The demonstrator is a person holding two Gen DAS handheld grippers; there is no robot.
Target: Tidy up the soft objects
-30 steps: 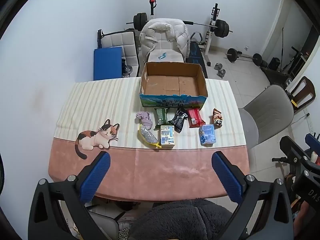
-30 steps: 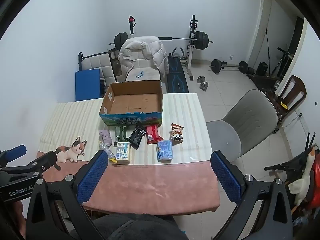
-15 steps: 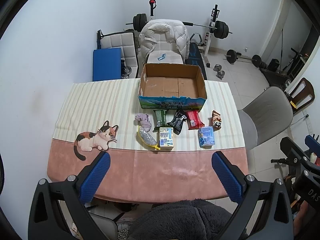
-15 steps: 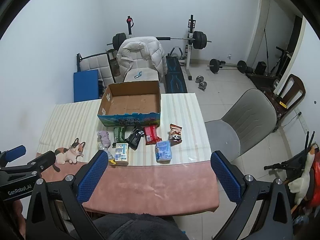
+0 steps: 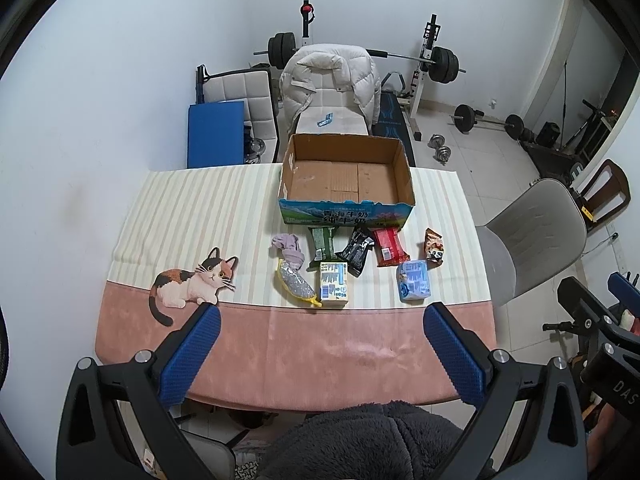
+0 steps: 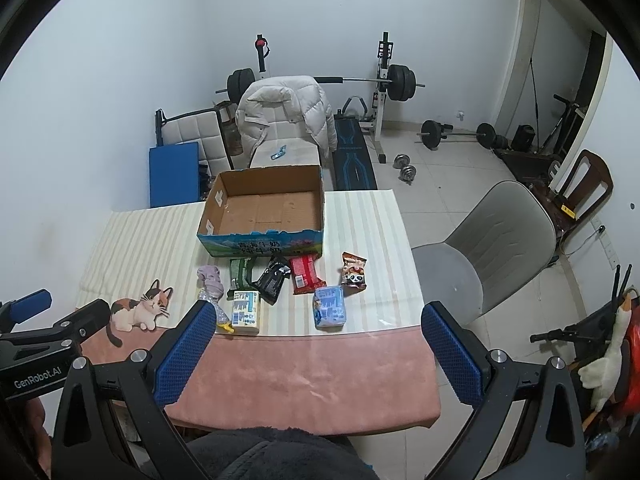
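Ahead of both grippers, past the pink near edge of the tablecloth-covered table point(image 5: 320, 344), a row of soft packets lies just in front of the open brown cardboard box with a blue printed front point(image 5: 346, 178), which holds nothing. The left gripper point(image 5: 320, 354) and the right gripper point(image 6: 316, 354) both hang high with jaws spread wide, holding nothing. A sound start, I judge, is dropping the right gripper onto the pale blue tissue pack point(image 6: 329, 306), nearest its fingers, and squeezing gently across its short sides so it does not buckle. Against the frames a second ago, the packets sit slightly farther away in both views; the grippers have drawn back a little.
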